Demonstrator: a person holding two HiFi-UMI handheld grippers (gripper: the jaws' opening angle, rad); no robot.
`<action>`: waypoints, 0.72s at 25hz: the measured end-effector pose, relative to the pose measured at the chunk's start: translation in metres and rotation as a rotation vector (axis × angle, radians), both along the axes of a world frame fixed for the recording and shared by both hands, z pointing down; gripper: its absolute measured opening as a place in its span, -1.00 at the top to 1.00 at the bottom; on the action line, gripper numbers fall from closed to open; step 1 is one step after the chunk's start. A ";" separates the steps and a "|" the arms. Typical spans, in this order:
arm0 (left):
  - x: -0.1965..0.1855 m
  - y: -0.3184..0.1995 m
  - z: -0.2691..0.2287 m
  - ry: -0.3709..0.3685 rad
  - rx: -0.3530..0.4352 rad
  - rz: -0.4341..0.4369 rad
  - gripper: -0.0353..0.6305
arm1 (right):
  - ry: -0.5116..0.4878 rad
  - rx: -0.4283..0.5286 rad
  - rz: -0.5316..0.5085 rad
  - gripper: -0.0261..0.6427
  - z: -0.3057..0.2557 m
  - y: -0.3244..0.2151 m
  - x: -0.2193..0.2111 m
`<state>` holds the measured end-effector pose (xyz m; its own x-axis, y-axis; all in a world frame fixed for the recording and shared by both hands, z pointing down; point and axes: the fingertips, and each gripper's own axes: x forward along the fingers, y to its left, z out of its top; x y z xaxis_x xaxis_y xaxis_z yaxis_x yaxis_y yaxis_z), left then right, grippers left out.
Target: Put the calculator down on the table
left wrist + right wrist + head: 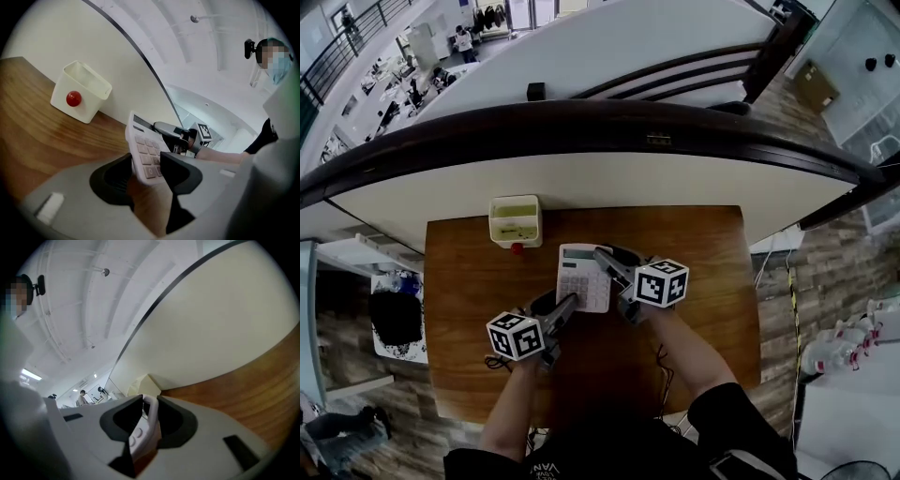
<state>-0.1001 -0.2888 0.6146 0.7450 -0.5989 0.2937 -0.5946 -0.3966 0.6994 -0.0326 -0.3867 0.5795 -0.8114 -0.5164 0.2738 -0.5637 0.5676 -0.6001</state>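
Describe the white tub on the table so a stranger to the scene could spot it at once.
Start at the brown wooden table. At its far edge, left of the white calculator, stands an open-topped white tub. Only it is box-shaped and carries a red ball on its front.

White calculator (583,277), pale keys facing up, display at the far end, over the middle of the brown wooden table (694,281). Near-left corner sits between my left gripper's (566,307) jaws, right edge pinched in my right gripper (603,255).
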 end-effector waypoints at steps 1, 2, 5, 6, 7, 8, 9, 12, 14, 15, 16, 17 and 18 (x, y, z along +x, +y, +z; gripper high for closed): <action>0.001 -0.007 0.002 -0.008 0.000 -0.002 0.36 | 0.004 0.004 -0.001 0.68 0.002 -0.008 0.000; 0.002 -0.014 0.005 -0.015 -0.002 -0.006 0.36 | 0.011 0.009 -0.004 0.67 0.004 -0.015 0.001; 0.003 -0.031 0.012 -0.035 -0.006 -0.032 0.35 | 0.027 0.026 -0.020 0.67 0.008 -0.032 -0.002; 0.003 -0.036 0.013 -0.044 -0.004 -0.043 0.35 | 0.028 0.031 -0.024 0.67 0.009 -0.038 -0.003; 0.002 -0.041 0.013 -0.058 0.001 -0.053 0.35 | 0.029 0.036 -0.027 0.67 0.010 -0.043 -0.004; 0.001 -0.046 0.014 -0.077 0.007 -0.060 0.35 | 0.034 0.042 -0.029 0.67 0.010 -0.048 -0.004; 0.000 -0.050 0.016 -0.100 0.014 -0.064 0.34 | 0.043 0.048 -0.030 0.67 0.012 -0.053 -0.005; -0.001 -0.062 0.021 -0.144 0.023 -0.070 0.31 | 0.056 0.058 -0.031 0.66 0.017 -0.065 -0.007; -0.003 -0.070 0.025 -0.150 0.021 -0.078 0.31 | 0.059 0.065 -0.033 0.66 0.020 -0.072 -0.008; -0.004 -0.073 0.027 -0.156 0.020 -0.082 0.31 | 0.062 0.071 -0.038 0.66 0.022 -0.076 -0.010; -0.004 -0.077 0.028 -0.163 0.018 -0.087 0.31 | 0.065 0.079 -0.045 0.66 0.023 -0.079 -0.011; -0.004 -0.079 0.030 -0.169 0.015 -0.093 0.31 | 0.068 0.085 -0.054 0.66 0.025 -0.082 -0.013; -0.004 -0.081 0.030 -0.174 0.012 -0.101 0.31 | 0.069 0.087 -0.062 0.66 0.026 -0.085 -0.014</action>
<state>-0.1046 -0.3701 0.6446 0.6196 -0.6720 0.4055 -0.7433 -0.3364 0.5782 -0.0464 -0.4719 0.6059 -0.8232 -0.4900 0.2867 -0.5643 0.6506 -0.5082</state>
